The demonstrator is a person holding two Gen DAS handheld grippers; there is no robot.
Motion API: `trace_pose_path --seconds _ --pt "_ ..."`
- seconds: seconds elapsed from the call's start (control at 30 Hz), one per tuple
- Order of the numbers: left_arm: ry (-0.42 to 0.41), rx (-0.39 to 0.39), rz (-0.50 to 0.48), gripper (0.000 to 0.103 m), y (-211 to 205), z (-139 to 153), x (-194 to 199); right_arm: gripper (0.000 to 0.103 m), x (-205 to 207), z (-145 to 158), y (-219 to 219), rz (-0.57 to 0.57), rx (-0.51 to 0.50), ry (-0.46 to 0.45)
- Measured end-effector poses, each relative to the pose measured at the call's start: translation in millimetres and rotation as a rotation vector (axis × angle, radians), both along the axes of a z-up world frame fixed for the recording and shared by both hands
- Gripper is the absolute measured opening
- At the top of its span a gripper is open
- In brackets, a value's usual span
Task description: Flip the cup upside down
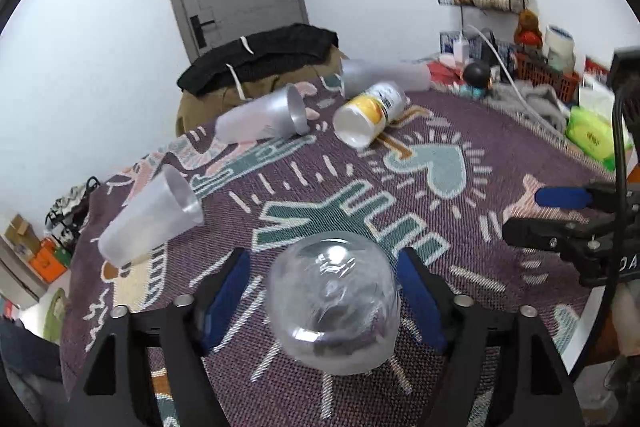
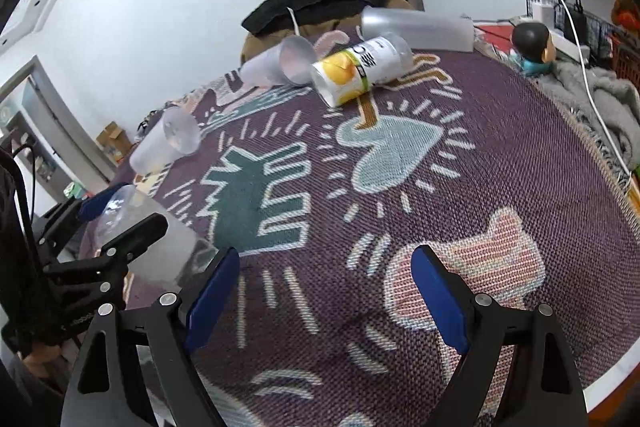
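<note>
A clear plastic cup [image 1: 334, 303] stands upside down on the patterned cloth between the fingers of my left gripper [image 1: 324, 301]. The blue pads stand apart from its sides, so the gripper is open. The same cup shows in the right wrist view [image 2: 160, 247], with the left gripper's fingers [image 2: 132, 233] on either side of it. My right gripper [image 2: 324, 291] is open and empty over the cloth to the right of the cup; it also shows in the left wrist view [image 1: 536, 213].
Several cups lie on their sides further back: a frosted one at the left [image 1: 154, 219], another frosted one [image 1: 266, 117], a yellow-and-white printed one [image 1: 372, 115] and a long frosted one [image 1: 384, 77]. Clutter and a cable [image 1: 516, 87] line the table's right edge.
</note>
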State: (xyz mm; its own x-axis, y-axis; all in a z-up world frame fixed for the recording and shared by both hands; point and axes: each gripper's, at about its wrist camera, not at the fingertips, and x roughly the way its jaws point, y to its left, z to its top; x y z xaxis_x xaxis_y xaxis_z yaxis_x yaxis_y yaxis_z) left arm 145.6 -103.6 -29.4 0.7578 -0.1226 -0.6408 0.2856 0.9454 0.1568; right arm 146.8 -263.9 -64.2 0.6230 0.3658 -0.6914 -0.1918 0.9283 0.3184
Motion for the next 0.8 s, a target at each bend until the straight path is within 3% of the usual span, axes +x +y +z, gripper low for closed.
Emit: trace_pose_path --seconds 0.27,0.4,0.47,0.8 --pt "-0.077 -0.083 0.054 0.101 29 34 -24 0.088 -13 20 8 0.02 0.004 -0.042" --pt "-0.121 -0.105 0.08 0.102 42 44 -38 0.09 -20 31 17 0.035 -0.002 -0.072" --pt "-0.13 -0.119 0.089 0.102 47 47 -45 0.099 -25 37 22 0.025 -0.018 -0.092" --pt "-0.211 -0.152 0.124 0.103 70 52 -77 0.102 -44 57 49 0.072 -0.065 -0.149"
